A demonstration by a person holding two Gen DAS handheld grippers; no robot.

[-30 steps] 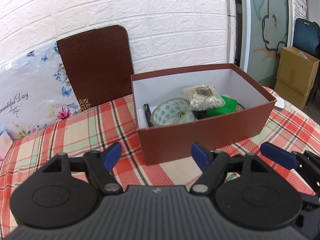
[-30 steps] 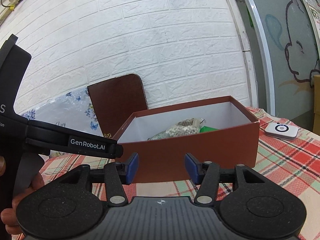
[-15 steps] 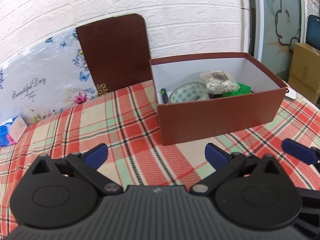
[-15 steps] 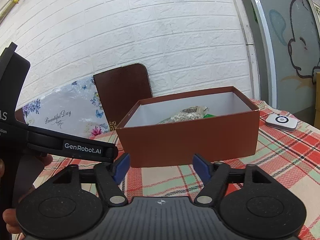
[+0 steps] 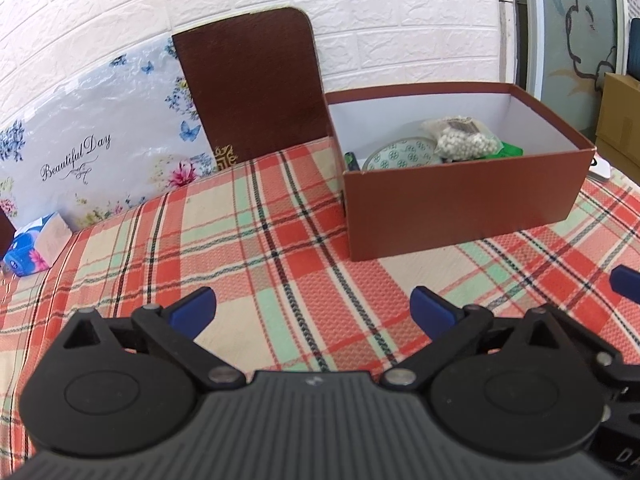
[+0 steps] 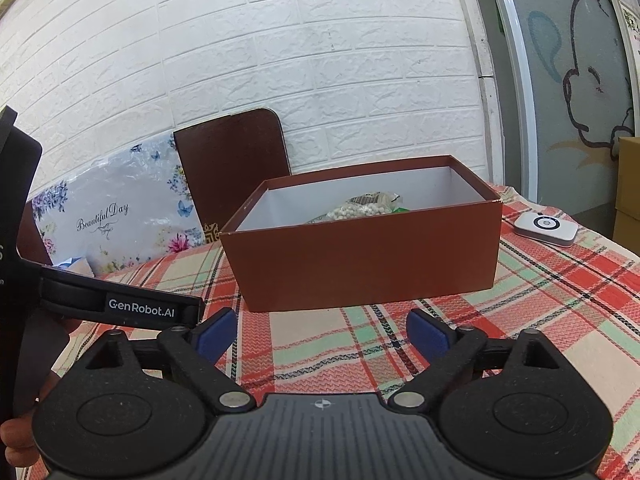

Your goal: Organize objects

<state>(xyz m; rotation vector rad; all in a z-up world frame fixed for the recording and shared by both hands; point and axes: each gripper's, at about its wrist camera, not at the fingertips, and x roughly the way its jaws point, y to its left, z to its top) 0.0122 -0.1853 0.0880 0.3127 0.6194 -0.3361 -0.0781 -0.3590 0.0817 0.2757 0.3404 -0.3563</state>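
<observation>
Your left gripper point(image 5: 312, 310) and right gripper point(image 6: 322, 330) hover spread and empty. The open reddish-brown cardboard box point(image 5: 460, 204) already holds the goods; reaching carelessly could shove it off the plaid tablecloth point(image 5: 240, 240).

White brick wall point(image 6: 280, 60), plaid tablecloth point(image 5: 240, 240)

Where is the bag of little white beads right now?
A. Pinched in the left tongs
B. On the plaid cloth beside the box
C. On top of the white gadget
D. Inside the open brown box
D: the bead bag lies inside the box, on the other items there, and both tongs are open and hold nothing.
</observation>
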